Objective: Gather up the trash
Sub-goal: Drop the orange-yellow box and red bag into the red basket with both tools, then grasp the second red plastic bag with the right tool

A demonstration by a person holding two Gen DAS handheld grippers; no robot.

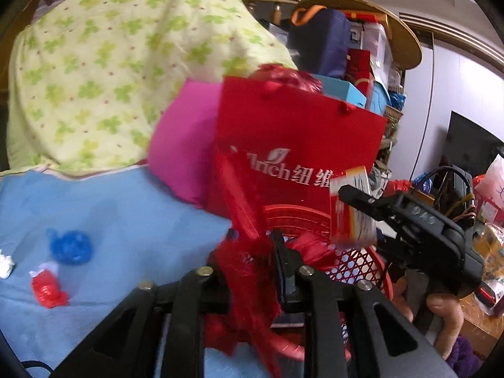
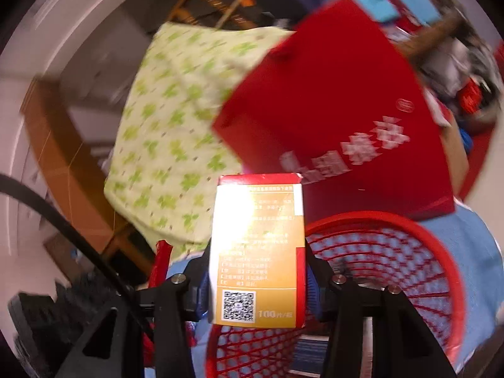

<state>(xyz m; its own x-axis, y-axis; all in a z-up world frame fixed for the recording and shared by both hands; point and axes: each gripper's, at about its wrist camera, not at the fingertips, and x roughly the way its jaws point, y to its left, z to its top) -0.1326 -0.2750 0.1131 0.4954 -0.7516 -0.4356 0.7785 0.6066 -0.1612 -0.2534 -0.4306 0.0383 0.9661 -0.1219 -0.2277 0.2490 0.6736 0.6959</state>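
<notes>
My left gripper (image 1: 255, 271) is shut on a crumpled red plastic bag (image 1: 249, 267) that hangs at the rim of a red mesh basket (image 1: 352, 264). My right gripper (image 2: 256, 271) is shut on a gold and red carton (image 2: 256, 252) with a QR code, held upright above the red mesh basket (image 2: 409, 252). In the left wrist view the right gripper (image 1: 356, 201) and its carton (image 1: 352, 208) hover over the basket. A blue wrapper (image 1: 71, 247), a red wrapper (image 1: 47, 288) and a white scrap (image 1: 5, 263) lie on the blue cloth (image 1: 110, 214).
A red paper gift bag (image 1: 299, 145) stands behind the basket, next to a pink box (image 1: 186, 141). A green clover-print quilt (image 1: 104, 72) is piled at the back. Stacked boxes and clutter (image 1: 362, 50) fill the right side.
</notes>
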